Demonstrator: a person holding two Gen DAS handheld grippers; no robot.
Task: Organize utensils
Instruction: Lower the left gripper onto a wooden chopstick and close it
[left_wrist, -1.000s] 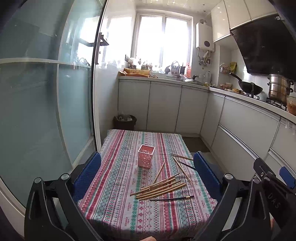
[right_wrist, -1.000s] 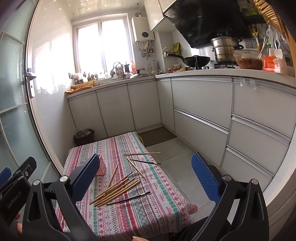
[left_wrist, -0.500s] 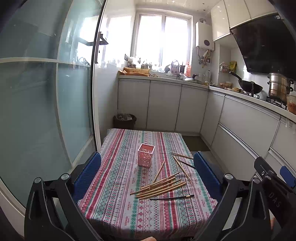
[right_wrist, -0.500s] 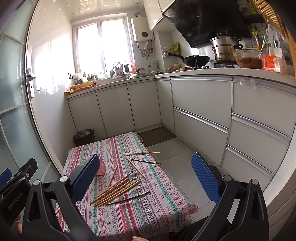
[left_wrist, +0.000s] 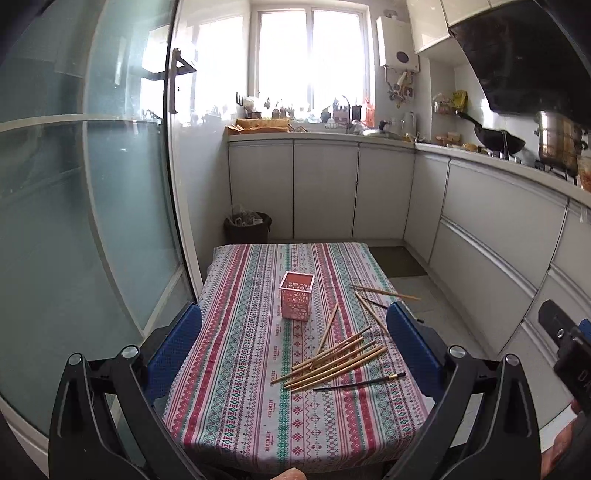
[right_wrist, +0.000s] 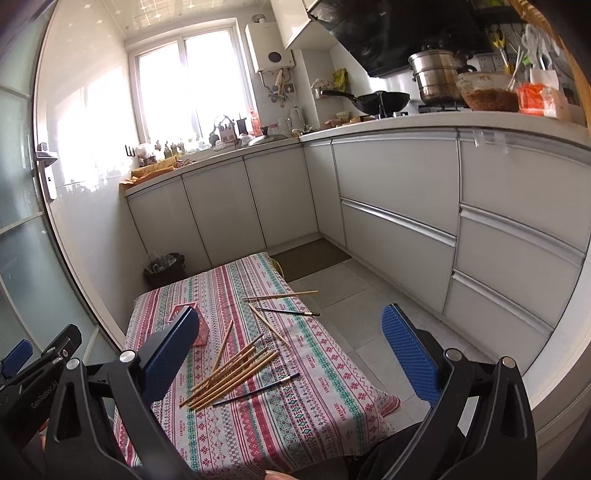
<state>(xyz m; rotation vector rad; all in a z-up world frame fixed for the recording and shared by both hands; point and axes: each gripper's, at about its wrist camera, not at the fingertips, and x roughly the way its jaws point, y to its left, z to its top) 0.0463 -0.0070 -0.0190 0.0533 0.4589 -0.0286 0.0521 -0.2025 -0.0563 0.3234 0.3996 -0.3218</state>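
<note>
Left wrist view: the left gripper (left_wrist: 293, 339) hangs above the near end of a low desk (left_wrist: 236, 410) draped in a striped cloth, its blue-padded fingers (left_wrist: 173, 349) spread wide and holding nothing. A pink perforated holder (left_wrist: 296, 301) stands upright mid-desk. Just beyond it toward the camera lies a loose pile of wooden chopsticks (left_wrist: 332, 362), a dark thin brush (left_wrist: 358, 382) beside them; more sticks (left_wrist: 384, 293) are scattered by the right edge. From the right wrist, the right gripper (right_wrist: 291, 347) is likewise wide open and empty over the desk's near right corner.
</note>
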